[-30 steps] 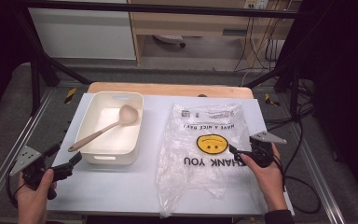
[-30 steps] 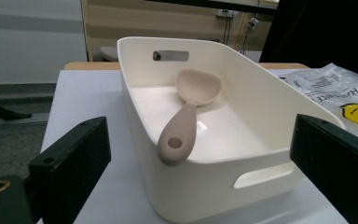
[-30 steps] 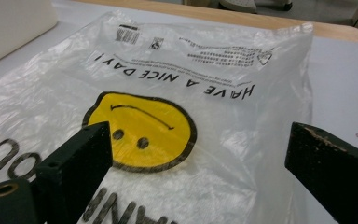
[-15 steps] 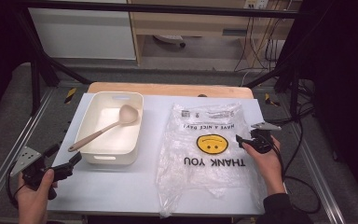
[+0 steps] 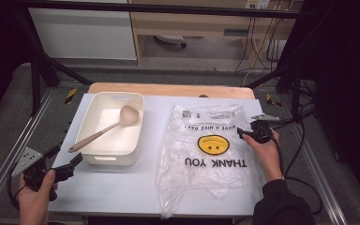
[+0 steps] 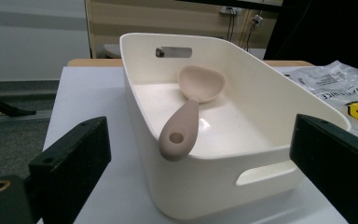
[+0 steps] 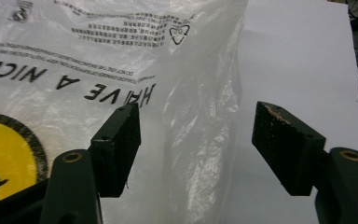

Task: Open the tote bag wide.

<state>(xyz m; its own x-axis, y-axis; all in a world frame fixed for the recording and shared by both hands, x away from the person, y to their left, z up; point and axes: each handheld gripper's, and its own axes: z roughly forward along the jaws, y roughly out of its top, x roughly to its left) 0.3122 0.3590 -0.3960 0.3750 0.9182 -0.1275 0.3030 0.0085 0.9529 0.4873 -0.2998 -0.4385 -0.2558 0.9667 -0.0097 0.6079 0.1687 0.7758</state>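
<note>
- Now the right gripper (image 7: 196, 144) has just been closing, jaws apart, straddling the clear smiley-printed plastic bag's (image 7: 74, 70) edge; bare white table (image 7: 303, 56) beyond.
- Left gripper (image 6: 200, 177) gapes wide, empty, facing the cream rectangular plastic bin (image 6: 261, 121).

A white table (image 5: 117, 187) carries a cream bin (image 5: 132, 136) beside a flat clear plastic bag (image 5: 206, 178)

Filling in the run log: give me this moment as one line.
right hand-held gripper: open, jaws closing astride plastic bag edge | left hand-held gripper: open, near tub | spoon: in tub

Both claws open: left claw (image 5: 64, 165), right claw (image 5: 243, 133)
</note>
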